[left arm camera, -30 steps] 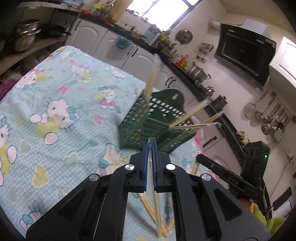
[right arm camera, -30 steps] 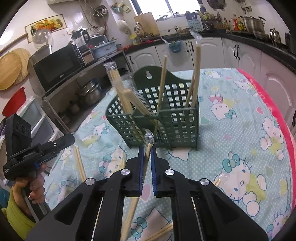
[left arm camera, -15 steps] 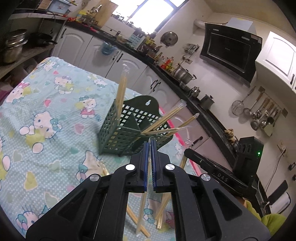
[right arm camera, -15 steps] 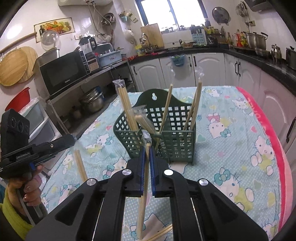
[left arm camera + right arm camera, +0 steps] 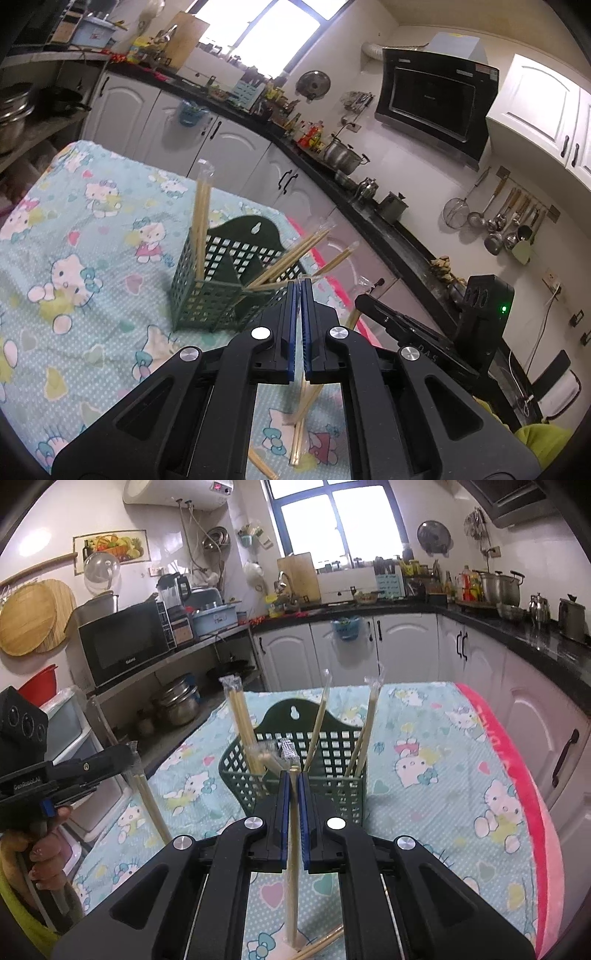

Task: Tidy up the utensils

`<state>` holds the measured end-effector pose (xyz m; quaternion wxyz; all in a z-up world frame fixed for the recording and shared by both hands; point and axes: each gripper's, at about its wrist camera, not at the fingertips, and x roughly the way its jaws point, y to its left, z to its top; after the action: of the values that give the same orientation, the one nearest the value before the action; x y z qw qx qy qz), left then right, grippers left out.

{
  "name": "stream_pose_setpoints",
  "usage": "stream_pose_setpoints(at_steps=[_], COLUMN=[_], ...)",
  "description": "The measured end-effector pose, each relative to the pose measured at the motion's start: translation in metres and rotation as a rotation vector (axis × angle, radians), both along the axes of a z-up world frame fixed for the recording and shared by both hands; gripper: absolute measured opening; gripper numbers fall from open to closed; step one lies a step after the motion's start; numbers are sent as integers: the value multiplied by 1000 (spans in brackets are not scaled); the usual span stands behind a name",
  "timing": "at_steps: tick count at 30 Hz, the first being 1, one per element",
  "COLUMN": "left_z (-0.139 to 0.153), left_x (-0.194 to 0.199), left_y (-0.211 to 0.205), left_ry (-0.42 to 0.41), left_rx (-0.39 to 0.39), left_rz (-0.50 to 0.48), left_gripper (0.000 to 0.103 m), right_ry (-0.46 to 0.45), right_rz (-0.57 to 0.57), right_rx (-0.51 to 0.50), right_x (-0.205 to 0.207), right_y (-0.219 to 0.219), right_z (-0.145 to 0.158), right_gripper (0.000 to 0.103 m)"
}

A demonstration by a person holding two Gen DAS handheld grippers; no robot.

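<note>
Through my left wrist camera, my left gripper, black with blue ribbed pads, is clenched on a plastic-wrapped pair of pale bamboo chopsticks that hangs down below the jaws. Just beyond its tips stands the dark green plastic lattice utensil basket with a solid arched back plate. Inside it one wrapped pair stands nearly upright in the left corner, and others lean out to the right. The basket sits on a soft light-blue cartoon-cat tablecloth; loose pairs lie on the cloth nearer than the basket.

Through my right wrist camera, my right gripper is clenched on another wrapped chopstick pair, held upright in front of the basket. The basket's compartments hold several wrapped pairs, tilted apart. Left of the basket, a hand grips the other tool.
</note>
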<state>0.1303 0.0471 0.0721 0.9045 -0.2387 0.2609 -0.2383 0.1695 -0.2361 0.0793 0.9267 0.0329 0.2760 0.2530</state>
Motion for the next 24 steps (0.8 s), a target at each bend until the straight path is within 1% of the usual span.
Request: stream_pose_setpoints(at_steps=[10,16,24], left_z=[30,52,70], left_x=[7,15,29], left_y=[-3,-11,-19], left_ry=[-73,-120,-157], left_rx=[4,7,10], left_rz=[-4,-26,-36], left_gripper=[1,1,1], right_ry=[-77,-107,-141], right_rz=[-12,-20,-31], right_rx=[10,18,20], right_x=[-8,-9,-7], right_y=[-2,-3,-5], right_z=[17,24,37], right_gripper=[5,5,5])
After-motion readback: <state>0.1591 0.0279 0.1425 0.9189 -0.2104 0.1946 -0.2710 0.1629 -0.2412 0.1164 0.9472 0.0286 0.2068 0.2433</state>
